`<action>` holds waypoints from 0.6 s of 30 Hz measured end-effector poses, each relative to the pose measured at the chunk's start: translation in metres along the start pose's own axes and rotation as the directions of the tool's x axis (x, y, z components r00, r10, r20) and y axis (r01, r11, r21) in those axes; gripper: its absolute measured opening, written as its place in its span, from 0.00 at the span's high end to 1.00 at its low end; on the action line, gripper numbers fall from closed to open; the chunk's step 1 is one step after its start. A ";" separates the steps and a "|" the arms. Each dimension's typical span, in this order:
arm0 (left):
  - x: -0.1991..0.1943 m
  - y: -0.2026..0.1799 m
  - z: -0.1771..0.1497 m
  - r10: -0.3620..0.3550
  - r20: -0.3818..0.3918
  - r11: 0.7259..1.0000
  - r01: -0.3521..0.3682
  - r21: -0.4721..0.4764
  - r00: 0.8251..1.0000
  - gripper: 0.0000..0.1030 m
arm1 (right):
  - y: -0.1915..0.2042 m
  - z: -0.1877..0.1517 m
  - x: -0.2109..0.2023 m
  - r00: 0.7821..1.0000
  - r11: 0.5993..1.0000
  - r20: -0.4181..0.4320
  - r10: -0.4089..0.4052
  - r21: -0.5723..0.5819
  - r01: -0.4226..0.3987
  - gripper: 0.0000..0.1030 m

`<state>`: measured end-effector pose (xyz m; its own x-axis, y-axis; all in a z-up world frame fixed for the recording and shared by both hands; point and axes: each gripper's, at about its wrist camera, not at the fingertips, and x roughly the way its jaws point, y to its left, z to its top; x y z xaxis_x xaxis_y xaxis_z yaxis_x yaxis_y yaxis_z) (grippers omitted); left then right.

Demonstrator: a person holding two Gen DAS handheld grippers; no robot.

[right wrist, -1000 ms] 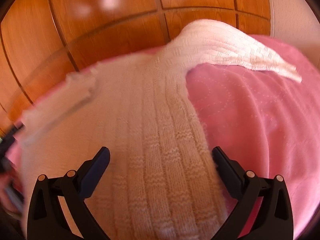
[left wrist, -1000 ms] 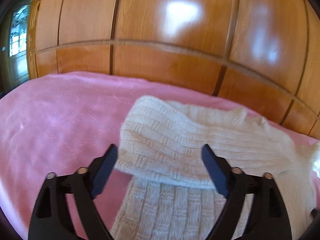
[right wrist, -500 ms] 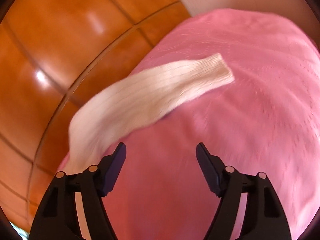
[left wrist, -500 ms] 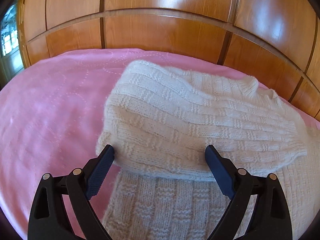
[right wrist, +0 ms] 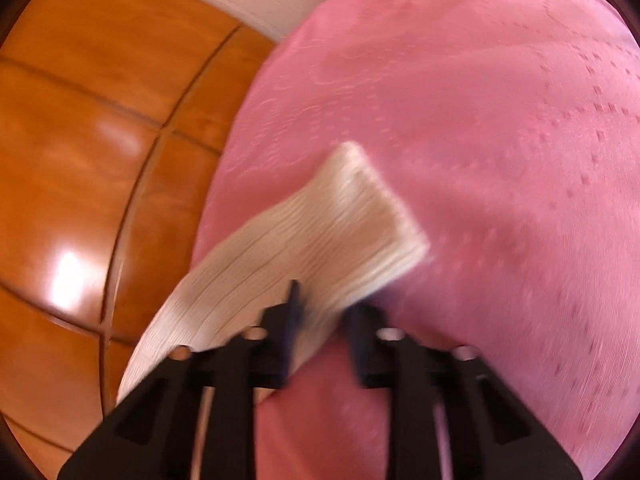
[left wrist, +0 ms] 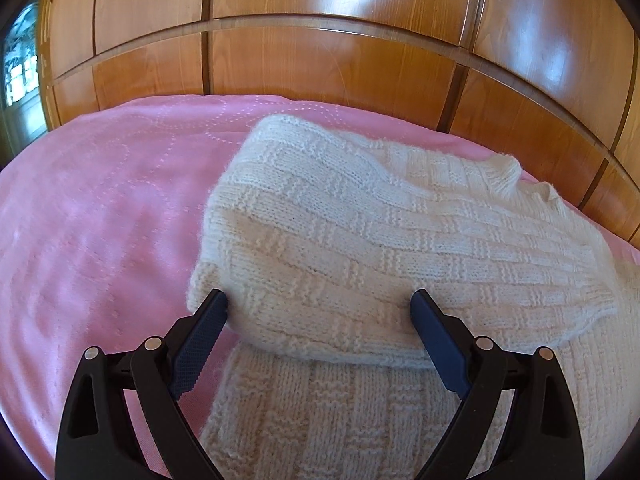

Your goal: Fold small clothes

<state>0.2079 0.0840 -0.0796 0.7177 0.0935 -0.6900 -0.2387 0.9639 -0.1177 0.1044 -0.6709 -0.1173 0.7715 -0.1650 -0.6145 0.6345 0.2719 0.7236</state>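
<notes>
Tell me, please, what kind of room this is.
Probably a bedroom. A cream knitted sweater lies on a pink quilted bedspread, and glossy wooden panels, perhaps a headboard or wardrobe, stand directly behind it.

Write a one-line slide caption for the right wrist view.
Right gripper closing around the cream knit sleeve lying on the pink quilt.
</notes>
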 end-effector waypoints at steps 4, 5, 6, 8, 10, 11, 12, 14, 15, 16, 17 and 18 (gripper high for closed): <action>0.000 0.001 0.001 -0.004 0.000 1.000 0.004 -0.004 1.000 0.11 | -0.002 0.005 -0.011 1.000 0.999 0.009 0.029 0.026 -0.030 0.93; 0.000 0.001 0.001 -0.004 -0.001 1.000 0.004 -0.005 1.000 0.11 | 0.000 0.005 -0.015 0.999 0.999 0.021 0.034 0.015 -0.035 0.93; 0.000 0.001 0.001 -0.005 -0.001 1.000 0.005 -0.005 1.000 0.11 | 0.004 0.005 -0.023 0.999 0.999 0.037 0.038 -0.002 -0.038 0.93; 0.000 0.001 0.001 -0.005 -0.002 1.000 0.005 -0.008 1.000 0.11 | 0.016 0.005 -0.043 0.996 0.998 0.084 0.035 -0.055 -0.030 0.93; 0.000 0.002 0.002 -0.008 -0.003 1.000 0.008 -0.010 1.000 0.11 | 0.031 0.011 -0.062 0.989 0.995 0.143 0.028 -0.101 -0.014 0.93; 0.000 0.002 0.003 -0.009 -0.004 1.000 0.008 -0.010 1.000 0.11 | 0.037 0.011 -0.074 0.985 0.994 0.170 0.032 -0.113 -0.013 0.93; 0.000 0.002 0.003 -0.009 -0.005 1.000 0.009 -0.012 1.000 0.11 | 0.042 0.012 -0.079 0.982 0.993 0.185 0.037 -0.118 -0.015 0.93; 0.000 0.002 0.003 -0.009 -0.006 1.000 0.009 -0.012 1.000 0.11 | 0.055 0.016 -0.101 0.973 0.990 0.226 0.048 -0.141 -0.016 0.93; -0.001 0.002 0.003 -0.009 -0.005 1.000 0.009 -0.013 1.000 0.11 | 0.061 0.017 -0.111 0.967 0.988 0.249 0.047 -0.155 -0.008 0.93; -0.001 0.003 0.003 -0.010 -0.005 1.000 0.010 -0.013 1.000 0.11 | 0.067 0.015 -0.120 0.963 0.986 0.266 0.050 -0.168 -0.004 0.93; 0.000 0.003 0.003 -0.009 -0.006 1.000 0.009 -0.013 1.000 0.11 | 0.077 0.014 -0.123 0.959 0.982 0.278 0.057 -0.187 -0.004 0.93; -0.001 0.002 0.003 -0.008 -0.006 1.000 0.008 -0.013 1.000 0.11 | 0.087 0.011 -0.127 0.959 0.977 0.274 0.068 -0.213 -0.009 0.93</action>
<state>0.2087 0.0869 -0.0774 0.7160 0.0845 -0.6930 -0.2417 0.9613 -0.1324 0.0624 -0.6367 0.0268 0.7965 -0.3999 -0.4536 0.6030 0.4691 0.6452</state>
